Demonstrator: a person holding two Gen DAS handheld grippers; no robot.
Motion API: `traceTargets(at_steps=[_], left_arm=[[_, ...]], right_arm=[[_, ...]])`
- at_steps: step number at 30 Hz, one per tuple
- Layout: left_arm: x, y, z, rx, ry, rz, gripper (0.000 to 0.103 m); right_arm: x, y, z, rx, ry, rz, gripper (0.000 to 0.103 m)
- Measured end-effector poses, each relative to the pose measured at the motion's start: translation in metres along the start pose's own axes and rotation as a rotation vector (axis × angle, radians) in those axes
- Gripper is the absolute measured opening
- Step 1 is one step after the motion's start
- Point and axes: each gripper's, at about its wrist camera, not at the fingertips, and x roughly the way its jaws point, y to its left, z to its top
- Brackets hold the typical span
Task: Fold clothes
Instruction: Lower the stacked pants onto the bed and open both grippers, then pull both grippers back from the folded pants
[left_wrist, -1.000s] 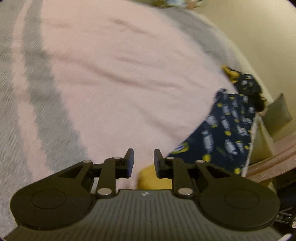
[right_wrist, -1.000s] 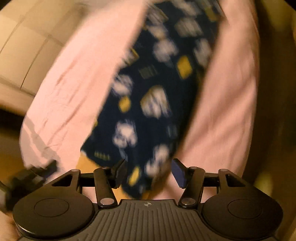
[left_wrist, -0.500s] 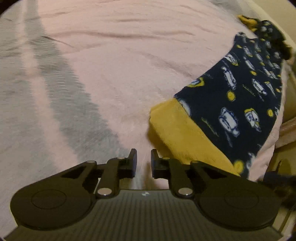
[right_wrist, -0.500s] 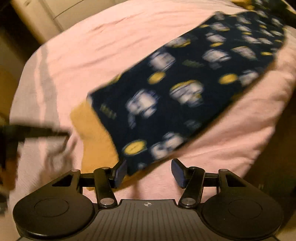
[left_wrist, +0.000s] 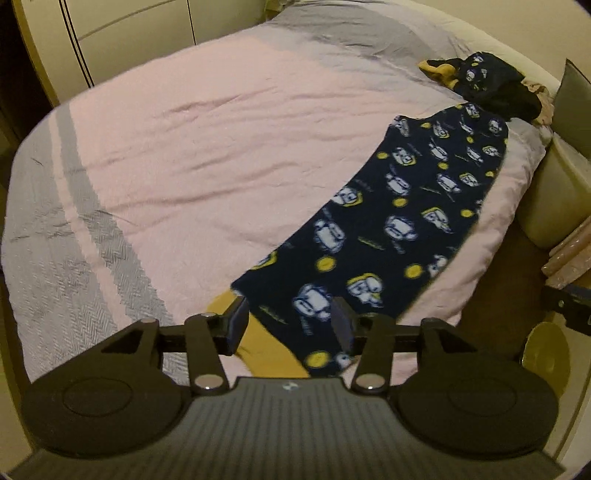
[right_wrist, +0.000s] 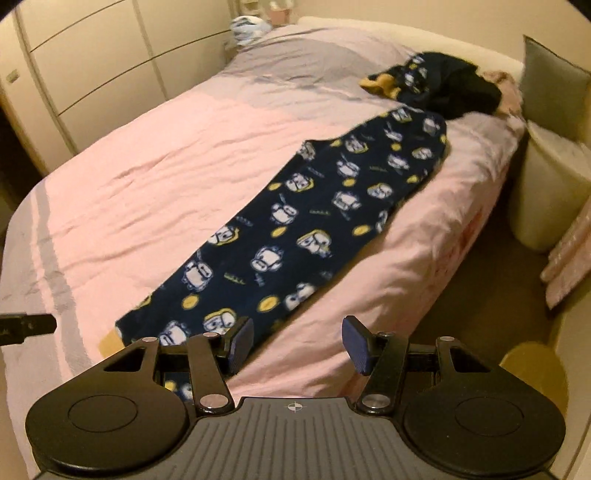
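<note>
The pyjama trousers (left_wrist: 399, 221) are navy with a repeating print of white cartoon figures, yellow discs and small yellow-green dashes; a mustard-yellow lining (left_wrist: 266, 354) shows at their 7 o'clock end. The bed cover (left_wrist: 221, 147) is pale pink, with a grey herringbone stripe (left_wrist: 99, 236) toward 9 o'clock and a plain grey band (left_wrist: 332, 37) toward 12 o'clock. At 1 o'clock a bundle of clothes (right_wrist: 443, 83) is navy and black with the same print and a mustard patch. The wardrobe doors (right_wrist: 92, 62) are cream. Each hand-held gripper (right_wrist: 297, 345) is black with dark blue pads (right_wrist: 242, 341).
</note>
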Motion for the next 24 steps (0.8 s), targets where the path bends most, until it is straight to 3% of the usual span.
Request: traceTargets(at_steps=[8, 10, 12, 17, 24], left_arm=[[-0.022, -0.102, -0.016, -0.085, 0.008, 0.087, 0.045], [-0.031, -0.126, -0.019, -0.111, 0.000, 0.108, 0.045], [-0.042, -0.147, -0.024, -0.136, -0.010, 0.132, 0.045], [-0.066, -0.176, -0.042, -0.174, -0.016, 0.173, 0.053], [-0.083, -0.188, -0.060, -0.228, -0.011, 0.228, 0.053]], right_arm=[[-0.028, -0.084, 0.025, -0.130, -0.025, 0.064, 0.058], [-0.039, -0.109, 0.032, -0.149, -0.067, 0.061, 0.070], [-0.043, -0.126, 0.036, -0.183, -0.081, 0.064, 0.073], [-0.043, -0.151, 0.037, -0.249, -0.058, 0.106, 0.074], [-0.049, -0.167, 0.033, -0.280, -0.030, 0.154, 0.074]])
